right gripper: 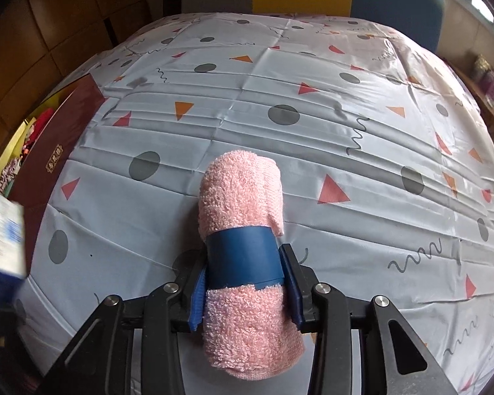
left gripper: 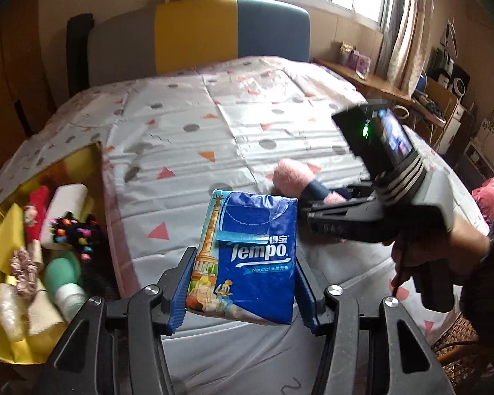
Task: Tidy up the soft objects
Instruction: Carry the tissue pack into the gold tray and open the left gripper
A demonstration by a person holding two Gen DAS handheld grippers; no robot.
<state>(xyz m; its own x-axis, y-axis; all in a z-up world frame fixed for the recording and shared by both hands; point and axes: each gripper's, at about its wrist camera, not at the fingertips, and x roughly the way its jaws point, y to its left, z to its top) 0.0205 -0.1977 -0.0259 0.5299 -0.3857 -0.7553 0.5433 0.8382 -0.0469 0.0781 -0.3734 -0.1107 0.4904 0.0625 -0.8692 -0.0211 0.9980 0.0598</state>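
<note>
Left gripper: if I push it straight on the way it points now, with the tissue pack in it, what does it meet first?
Probably the bed cover. The left gripper tilts down at bare cover beyond the Tempo tissue pack; the pink towel roll lies right of that line, though depth is unclear.

The tissue pack (left gripper: 247, 260) has a shiny, smooth plastic wrap. The pink towel roll (right gripper: 243, 197) is fluffy, loopy cloth, and the blue band (right gripper: 243, 256) around its middle looks smooth and dull. The bed cover (right gripper: 313, 131) under the towel is thin, smooth cloth with a soft shine and many creases. Left of the towel, the box (right gripper: 56, 151) has a smooth, dark red side.
</note>
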